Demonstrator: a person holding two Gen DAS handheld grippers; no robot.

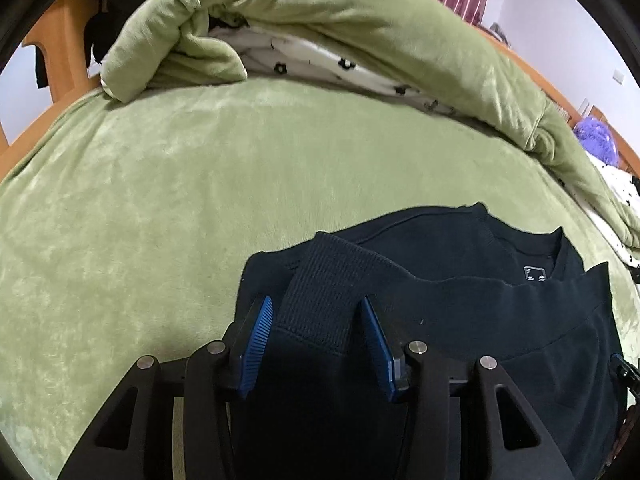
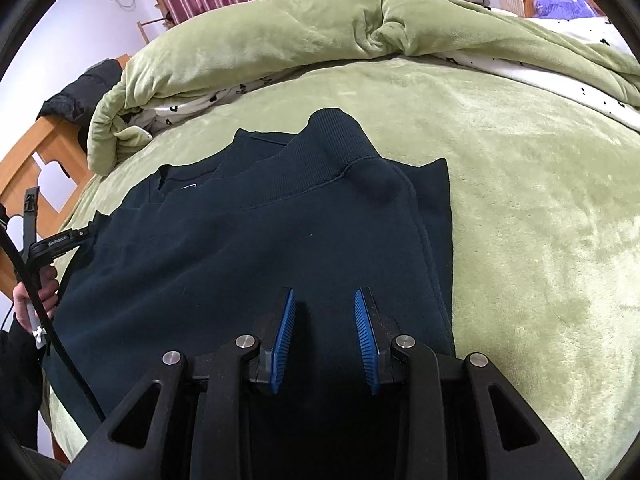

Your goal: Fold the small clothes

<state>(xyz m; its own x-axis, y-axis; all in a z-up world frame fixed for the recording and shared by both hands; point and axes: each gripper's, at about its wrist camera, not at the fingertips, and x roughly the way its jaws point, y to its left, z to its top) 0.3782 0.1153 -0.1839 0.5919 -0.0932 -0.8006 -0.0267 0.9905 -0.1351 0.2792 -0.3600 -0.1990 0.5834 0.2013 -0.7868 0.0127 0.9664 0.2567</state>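
A dark navy sweatshirt (image 1: 460, 308) lies partly folded on the green bed cover, its neck label showing. It also shows in the right wrist view (image 2: 248, 260), with sleeves folded in and ribbed cuffs on top. My left gripper (image 1: 317, 306) is open, its blue pads on either side of a ribbed cuff (image 1: 328, 284), low over the garment. My right gripper (image 2: 325, 298) is open and empty, just above the sweatshirt's near right part. The other gripper (image 2: 60, 242) and the hand that holds it show at the left edge.
A rolled green duvet (image 1: 360, 28) with white flower-print lining lies along the far side of the bed (image 1: 120, 200). The wooden bed frame (image 2: 44, 152) stands at the left, dark clothes on it. A purple plush toy (image 1: 596, 140) lies at the right.
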